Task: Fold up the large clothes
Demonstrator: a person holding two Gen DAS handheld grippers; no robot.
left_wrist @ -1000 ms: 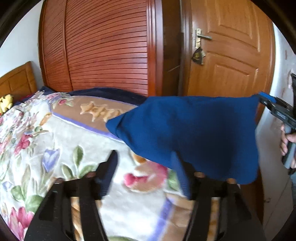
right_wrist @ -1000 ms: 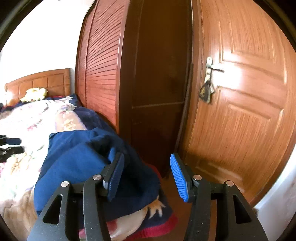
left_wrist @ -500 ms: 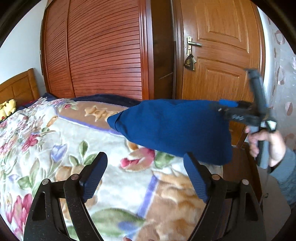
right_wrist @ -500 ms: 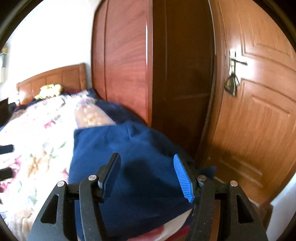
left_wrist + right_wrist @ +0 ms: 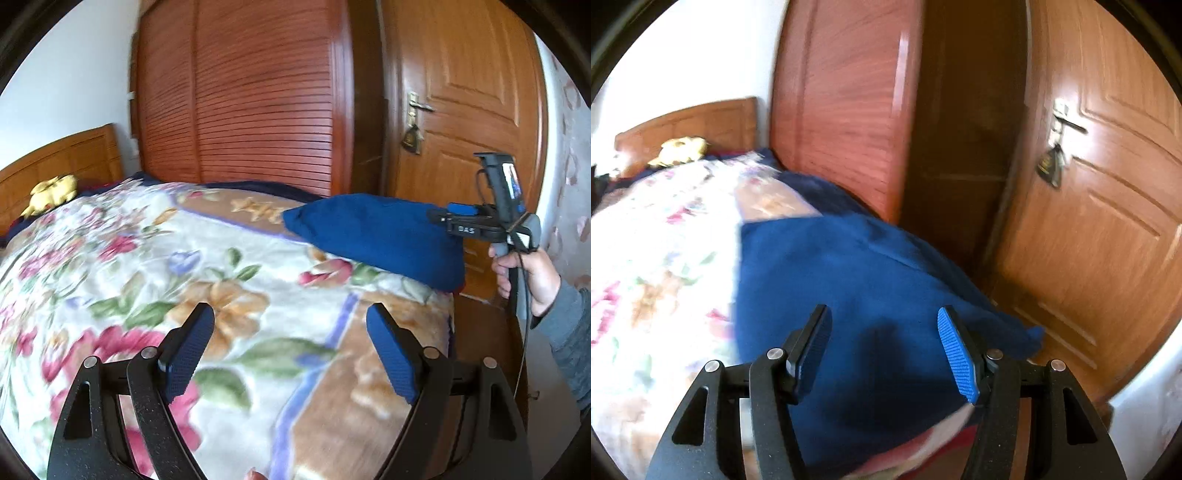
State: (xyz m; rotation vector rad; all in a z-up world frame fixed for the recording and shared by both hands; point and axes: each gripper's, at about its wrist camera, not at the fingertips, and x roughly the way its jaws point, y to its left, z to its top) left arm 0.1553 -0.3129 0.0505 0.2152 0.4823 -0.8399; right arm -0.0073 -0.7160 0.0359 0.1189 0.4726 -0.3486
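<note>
The folded dark blue fabric garment [image 5: 373, 236] lies on the floral fleece blanket [image 5: 155, 258] at the bed's corner near the wooden door [image 5: 472, 74]. The left gripper [image 5: 290, 350] has just been opening, its jaws wide apart over the blanket with nothing between them. The right gripper [image 5: 884, 349] has also been opening, jaws parted above the garment without pressing it.

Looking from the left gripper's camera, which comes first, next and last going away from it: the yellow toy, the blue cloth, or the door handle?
1. Blue cloth, ahead and right, on the bed's corner.
2. Yellow toy, far left by the headboard.
3. Door handle, beyond the bed, upper right.
</note>
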